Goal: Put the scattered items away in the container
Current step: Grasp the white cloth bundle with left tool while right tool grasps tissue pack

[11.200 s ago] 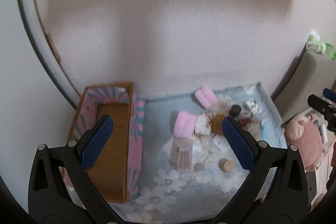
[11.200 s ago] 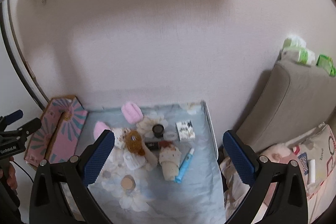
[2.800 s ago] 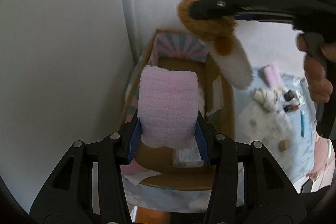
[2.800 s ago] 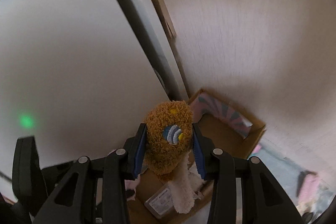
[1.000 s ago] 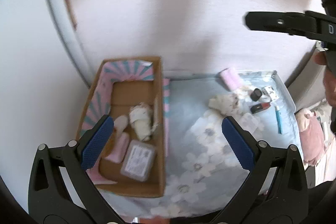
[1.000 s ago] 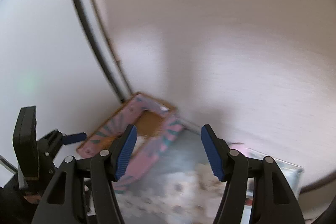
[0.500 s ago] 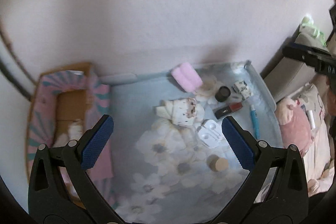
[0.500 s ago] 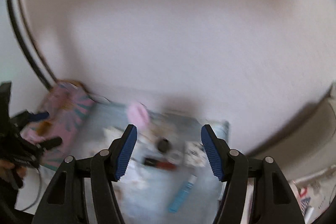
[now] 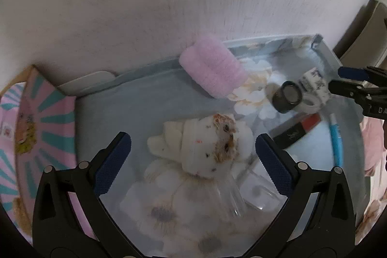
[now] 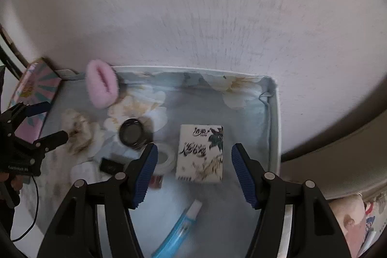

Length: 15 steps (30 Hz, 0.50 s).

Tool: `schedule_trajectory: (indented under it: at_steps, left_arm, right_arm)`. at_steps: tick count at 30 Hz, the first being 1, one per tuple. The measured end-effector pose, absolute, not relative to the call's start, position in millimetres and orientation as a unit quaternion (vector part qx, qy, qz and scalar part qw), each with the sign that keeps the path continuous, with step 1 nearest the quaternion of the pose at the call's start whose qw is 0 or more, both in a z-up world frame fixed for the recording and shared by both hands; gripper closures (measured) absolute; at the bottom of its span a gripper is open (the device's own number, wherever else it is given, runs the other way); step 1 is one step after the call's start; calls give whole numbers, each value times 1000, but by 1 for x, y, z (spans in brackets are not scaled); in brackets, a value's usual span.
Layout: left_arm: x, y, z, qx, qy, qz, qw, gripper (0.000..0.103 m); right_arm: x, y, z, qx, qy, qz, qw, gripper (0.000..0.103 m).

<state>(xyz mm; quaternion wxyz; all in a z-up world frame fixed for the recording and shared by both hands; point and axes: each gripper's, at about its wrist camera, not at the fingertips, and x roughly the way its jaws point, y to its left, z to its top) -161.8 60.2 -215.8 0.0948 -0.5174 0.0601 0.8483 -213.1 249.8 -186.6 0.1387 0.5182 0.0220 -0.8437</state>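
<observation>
My left gripper (image 9: 193, 161) is open, low over the flowered blue mat (image 9: 135, 110). A white speckled rolled sock (image 9: 205, 146) lies between its fingers, untouched. Behind it lie a pink fluffy roll (image 9: 212, 71), a black jar (image 9: 287, 96), a lipstick (image 9: 297, 128) and a blue tube (image 9: 335, 134). My right gripper (image 10: 194, 172) is open over a printed tissue pack (image 10: 200, 154), with a white tape roll (image 10: 164, 158) by its left finger. The pink and teal box (image 9: 36, 132) stands at the mat's left end; its inside is out of view.
A clear plastic case (image 9: 258, 187) lies near my left gripper's right finger. The wall runs close behind the mat's raised rim (image 10: 274, 117). A pink soft toy (image 10: 348, 221) lies off the mat's right side. The other gripper (image 10: 29, 134) shows at the left of the right wrist view.
Both grippers have swung from the box to the right and come down close over the mat. Each stays open and holds nothing.
</observation>
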Motion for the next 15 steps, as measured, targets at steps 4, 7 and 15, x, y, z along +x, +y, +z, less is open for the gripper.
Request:
schedule_trajectory:
  at_steps: [4,7,15]
  left_arm:
    - [-169,66,-230,-525,66,843,95,5]
    - [-171,69,-235,-528,62,841,101,13]
    - [-174,66,-240,-536,64,836,99,46]
  right_arm:
    - [-224,256,-201,531,8,-836,139,44]
    - [-229,256,-207,537,4,-831,143,52]
    - [-229,258,-210,536,5,-831,148,61]
